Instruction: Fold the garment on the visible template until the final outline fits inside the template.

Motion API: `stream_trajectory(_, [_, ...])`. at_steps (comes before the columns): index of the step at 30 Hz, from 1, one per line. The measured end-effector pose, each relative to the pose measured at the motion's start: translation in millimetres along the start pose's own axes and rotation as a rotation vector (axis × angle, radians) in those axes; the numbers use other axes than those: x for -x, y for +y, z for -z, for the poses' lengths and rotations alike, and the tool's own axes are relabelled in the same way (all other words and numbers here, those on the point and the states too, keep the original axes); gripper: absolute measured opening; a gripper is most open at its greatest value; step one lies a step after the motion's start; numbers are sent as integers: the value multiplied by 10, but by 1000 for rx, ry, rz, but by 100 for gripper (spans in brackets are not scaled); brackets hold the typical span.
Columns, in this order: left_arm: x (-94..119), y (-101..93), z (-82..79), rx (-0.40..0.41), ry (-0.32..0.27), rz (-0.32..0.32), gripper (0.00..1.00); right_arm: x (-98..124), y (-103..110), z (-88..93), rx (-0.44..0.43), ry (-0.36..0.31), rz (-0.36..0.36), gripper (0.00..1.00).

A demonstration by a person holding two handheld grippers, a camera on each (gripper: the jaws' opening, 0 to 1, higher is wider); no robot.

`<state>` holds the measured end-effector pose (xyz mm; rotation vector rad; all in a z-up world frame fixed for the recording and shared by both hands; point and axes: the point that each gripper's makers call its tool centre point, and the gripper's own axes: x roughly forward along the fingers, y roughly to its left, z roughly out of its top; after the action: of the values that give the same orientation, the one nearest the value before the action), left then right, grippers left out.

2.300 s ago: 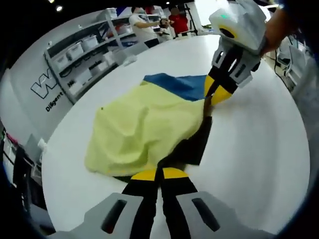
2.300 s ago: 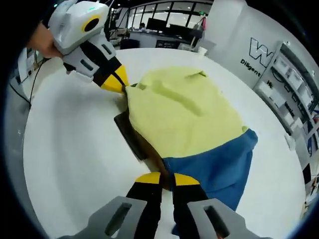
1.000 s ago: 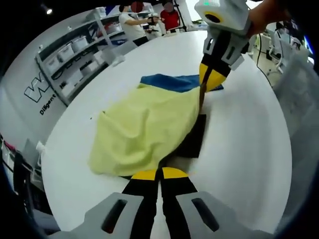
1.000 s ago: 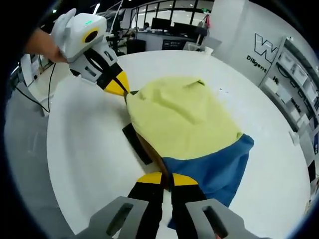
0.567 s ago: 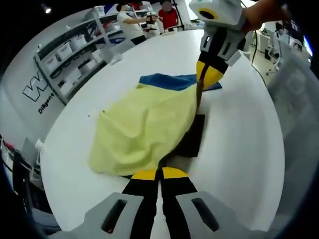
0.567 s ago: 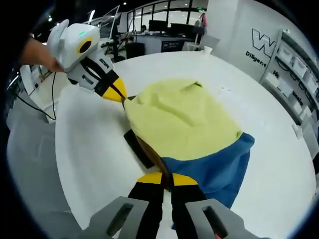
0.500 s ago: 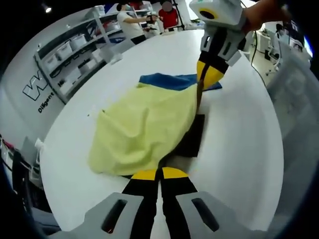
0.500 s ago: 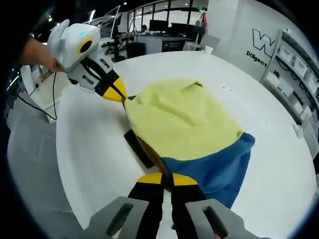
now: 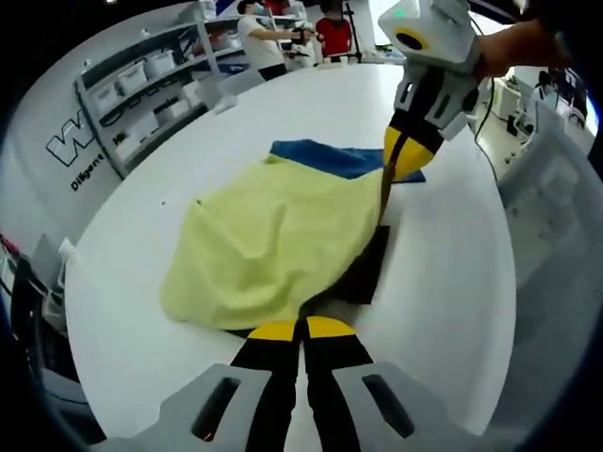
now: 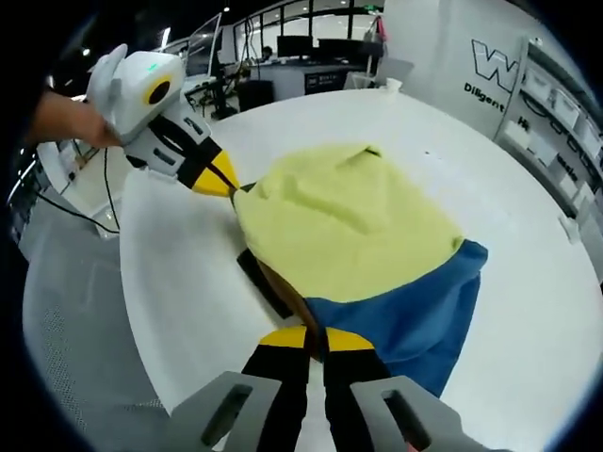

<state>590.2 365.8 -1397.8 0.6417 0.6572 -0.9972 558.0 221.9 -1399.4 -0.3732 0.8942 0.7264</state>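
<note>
A garment, yellow (image 9: 273,240) with a blue part (image 9: 330,158), lies bunched on a round white table (image 9: 443,282). A black template (image 9: 366,271) shows from under its near edge. My left gripper (image 9: 301,327) is shut on the garment's yellow edge at the bottom of the left gripper view. My right gripper (image 9: 396,169) comes down from the upper right, shut on the same edge near the blue part. In the right gripper view, my right gripper (image 10: 316,337) pinches the garment (image 10: 349,221) where yellow meets blue (image 10: 405,320). There my left gripper (image 10: 224,179) holds the far corner, with the template (image 10: 262,281) beneath.
Shelves with white bins (image 9: 141,85) line the wall behind the table, and people (image 9: 259,33) stand at the far end. The table's edge (image 10: 141,311) runs close by the held side, with grey floor (image 10: 66,311) and a cable (image 10: 89,212) beyond.
Both grippers stay shut on the garment's edge. The views have shifted a little, and the garment keeps nearly the same shape over the template.
</note>
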Motion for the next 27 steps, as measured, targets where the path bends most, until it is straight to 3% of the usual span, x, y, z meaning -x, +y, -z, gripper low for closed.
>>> stream_trajectory(27, [136,-260,52,-1,-5,36,0,144,230,134,-4,9,-50,0])
